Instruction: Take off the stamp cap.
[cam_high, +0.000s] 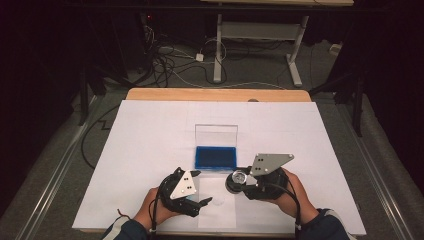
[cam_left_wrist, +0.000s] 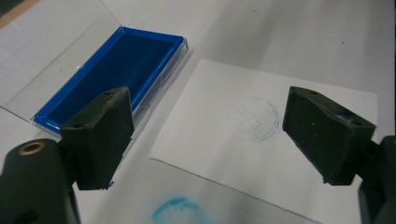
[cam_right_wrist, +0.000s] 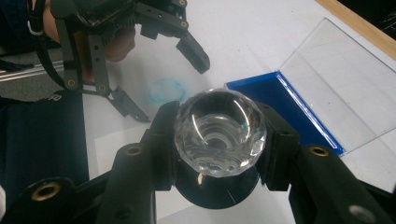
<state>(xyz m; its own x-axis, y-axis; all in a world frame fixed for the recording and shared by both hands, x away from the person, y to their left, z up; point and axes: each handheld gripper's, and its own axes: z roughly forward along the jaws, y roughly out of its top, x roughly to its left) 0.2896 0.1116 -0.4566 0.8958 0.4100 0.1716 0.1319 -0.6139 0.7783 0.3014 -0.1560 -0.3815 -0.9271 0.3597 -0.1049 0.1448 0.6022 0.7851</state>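
A round stamp with a clear faceted knob sits between the jaws of my right gripper, which is shut on it; in the high view the stamp hangs just right of the small paper sheet. An open blue ink pad lies behind it, its clear lid folded back. My left gripper stands open above the sheet, which bears a faint round blue imprint. In the high view the left gripper is at the sheet's left edge.
A large white sheet covers the wooden table. A blue smudge marks it near the small paper. Beyond the table are floor cables and another table's white legs.
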